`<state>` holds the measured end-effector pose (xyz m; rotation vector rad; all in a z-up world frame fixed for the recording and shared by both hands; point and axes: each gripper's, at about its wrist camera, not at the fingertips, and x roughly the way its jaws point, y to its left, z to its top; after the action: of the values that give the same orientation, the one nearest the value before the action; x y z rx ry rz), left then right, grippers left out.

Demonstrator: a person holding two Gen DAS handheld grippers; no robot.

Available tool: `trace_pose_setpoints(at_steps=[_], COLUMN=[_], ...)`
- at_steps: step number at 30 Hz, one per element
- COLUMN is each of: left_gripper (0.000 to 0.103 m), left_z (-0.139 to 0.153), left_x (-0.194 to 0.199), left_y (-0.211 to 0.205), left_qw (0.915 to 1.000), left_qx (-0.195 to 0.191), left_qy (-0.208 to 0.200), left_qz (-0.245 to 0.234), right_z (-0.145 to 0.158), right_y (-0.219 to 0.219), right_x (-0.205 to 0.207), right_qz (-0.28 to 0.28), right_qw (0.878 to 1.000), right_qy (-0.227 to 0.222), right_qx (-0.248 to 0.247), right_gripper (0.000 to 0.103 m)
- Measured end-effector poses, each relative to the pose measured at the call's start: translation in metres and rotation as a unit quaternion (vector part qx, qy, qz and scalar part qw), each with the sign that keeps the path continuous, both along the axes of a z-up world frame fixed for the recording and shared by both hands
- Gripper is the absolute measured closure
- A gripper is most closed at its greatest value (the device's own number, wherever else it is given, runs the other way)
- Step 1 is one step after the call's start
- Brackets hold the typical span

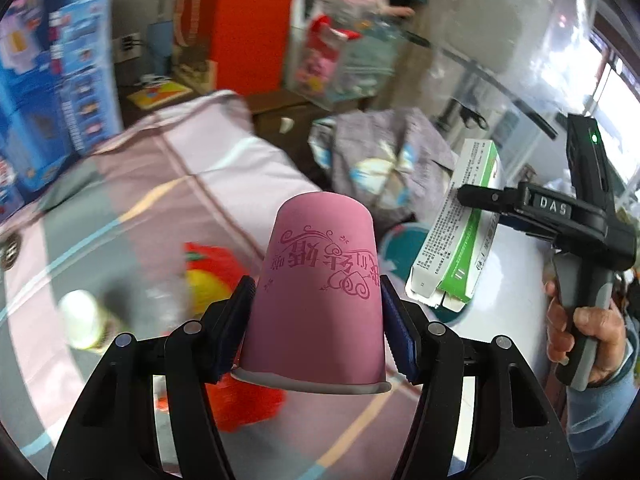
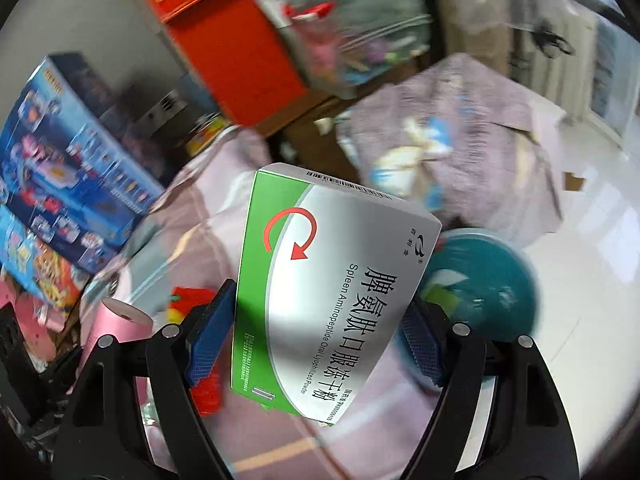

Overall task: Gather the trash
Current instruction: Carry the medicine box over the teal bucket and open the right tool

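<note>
My left gripper (image 1: 318, 322) is shut on a pink paper cup (image 1: 320, 280), held bottom-forward with its white rim toward the camera. My right gripper (image 2: 316, 334) is shut on a green and white medicine box (image 2: 332, 296); in the left wrist view the same medicine box (image 1: 460, 232) hangs at the right in the right gripper (image 1: 476, 200), gripped by a person's hand (image 1: 588, 340). A teal bin (image 2: 484, 292) stands on the floor just beyond the box; in the left wrist view the teal bin (image 1: 404, 244) peeks out between cup and box.
A bed with a pink and grey striped cover (image 1: 160, 200) carries a red and yellow bag (image 1: 216, 280) and a small bottle (image 1: 86, 318). A crumpled purple quilt (image 2: 472, 120), blue toy boxes (image 2: 68, 168) and a red carton (image 1: 244, 24) stand around. The pink cup (image 2: 120, 324) shows at the lower left.
</note>
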<state>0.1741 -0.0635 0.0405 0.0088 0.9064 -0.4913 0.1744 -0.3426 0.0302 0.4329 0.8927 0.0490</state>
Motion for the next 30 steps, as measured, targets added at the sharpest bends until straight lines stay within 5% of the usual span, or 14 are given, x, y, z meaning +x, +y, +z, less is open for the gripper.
trace_pose_setpoints(at_steps=[13, 30], left_gripper=[0.041, 0.041], left_z=[-0.043, -0.095], left_x=[0.015, 0.049], left_y=[-0.145, -0.206], left_qw=[0.994, 0.9867], left_qx=[0.044, 0.053], left_qy=[0.044, 0.1], left_qz=[-0.09, -0.117], right_z=[-0.053, -0.127], right_y=[-0.132, -0.14], right_x=[-0.025, 0.01], right_qz=[-0.109, -0.071], right_qw=[0.993, 0.988], right_qy=[0.032, 0.135], right_qx=[-0.039, -0.012], right_gripper=[0.028, 0.027])
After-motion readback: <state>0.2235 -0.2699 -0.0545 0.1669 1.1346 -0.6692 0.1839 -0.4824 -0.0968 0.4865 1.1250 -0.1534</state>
